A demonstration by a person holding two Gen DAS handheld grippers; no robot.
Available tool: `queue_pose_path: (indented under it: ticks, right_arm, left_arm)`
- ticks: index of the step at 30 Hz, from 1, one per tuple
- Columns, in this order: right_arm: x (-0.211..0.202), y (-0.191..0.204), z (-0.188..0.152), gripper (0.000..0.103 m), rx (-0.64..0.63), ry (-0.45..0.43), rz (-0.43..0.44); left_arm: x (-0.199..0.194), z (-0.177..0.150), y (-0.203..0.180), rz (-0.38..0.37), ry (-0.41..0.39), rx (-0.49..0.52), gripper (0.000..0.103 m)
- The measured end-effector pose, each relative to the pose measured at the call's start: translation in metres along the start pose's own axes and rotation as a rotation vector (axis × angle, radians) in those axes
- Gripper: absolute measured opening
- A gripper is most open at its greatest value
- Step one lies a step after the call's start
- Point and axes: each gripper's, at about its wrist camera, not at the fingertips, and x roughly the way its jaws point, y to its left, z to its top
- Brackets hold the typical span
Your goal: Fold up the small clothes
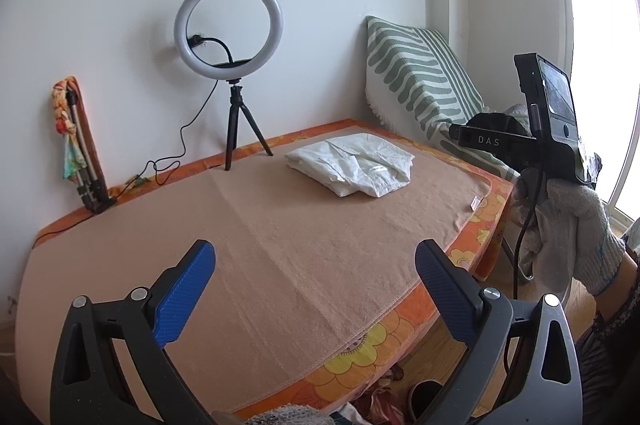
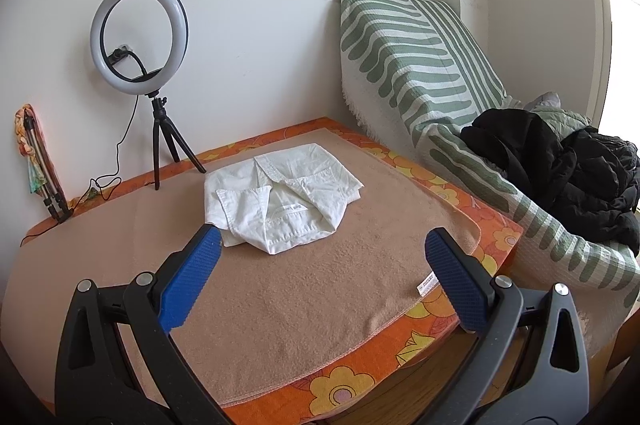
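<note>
White wall at back, table w/ orange floral cloth & tan towel on top, ring light on blk mini tripod, green-striped cushion leaning in corner, bright window at rt, wood floor below.

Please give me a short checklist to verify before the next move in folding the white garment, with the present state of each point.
1. Left gripper open and holding nothing: ok.
2. Right gripper open and holding nothing: ok.
3. White garment lies on the tan towel, apart from both grippers: ok.
4. Garment already folded into a compact bundle, label showing: ok; whether the fold is finished, cannot tell.
5. Ring light tripod stands behind the garment, close to its far left corner; free room for a lift there: cannot tell.
6. Black jacket lies off the towel, on the striped cushion: ok.
</note>
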Motion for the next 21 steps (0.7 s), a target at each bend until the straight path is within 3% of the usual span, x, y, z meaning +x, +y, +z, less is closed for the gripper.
queue_pose_path:
  ticks: [21]
  right_arm:
    - [0.0013,-0.0038,0.0002,0.103,0.002,0.012,0.002]
  left_arm:
    - [-0.0001,0.0017,-0.0057,0.006,-0.007,0.009,0.100]
